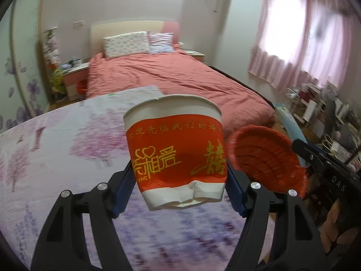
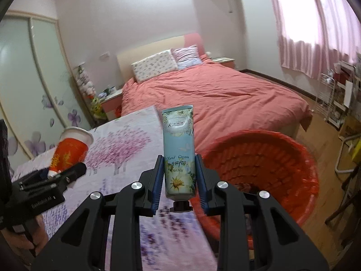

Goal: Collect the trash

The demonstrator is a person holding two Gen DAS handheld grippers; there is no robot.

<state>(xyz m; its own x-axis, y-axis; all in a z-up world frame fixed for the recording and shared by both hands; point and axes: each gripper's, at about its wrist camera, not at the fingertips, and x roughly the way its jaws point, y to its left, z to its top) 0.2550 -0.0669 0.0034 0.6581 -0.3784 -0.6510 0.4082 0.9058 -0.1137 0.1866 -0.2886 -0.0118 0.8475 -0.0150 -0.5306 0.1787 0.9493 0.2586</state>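
A crumpled red and white paper cup [image 1: 176, 151] is clamped upright in my left gripper [image 1: 180, 180], whose blue pads press its sides above a flowered tabletop [image 1: 56, 158]. The same cup [image 2: 70, 151] shows at the left of the right wrist view, with the left gripper [image 2: 54, 174] on it. My right gripper [image 2: 179, 178] is shut on a pale blue hand cream tube [image 2: 179, 155], cap down. A red bin [image 2: 266, 176] lined with a red bag stands just right of the tube, below table height; the bin [image 1: 264, 155] also lies right of the cup.
A bed with a salmon cover [image 2: 214, 99] fills the room beyond the table. A nightstand [image 2: 111, 101] sits at its left, pink curtains [image 2: 315, 33] and cluttered shelves [image 2: 343, 94] at the right. Sliding wardrobe doors [image 2: 29, 79] stand at the left. Wooden floor [image 2: 325, 203] surrounds the bin.
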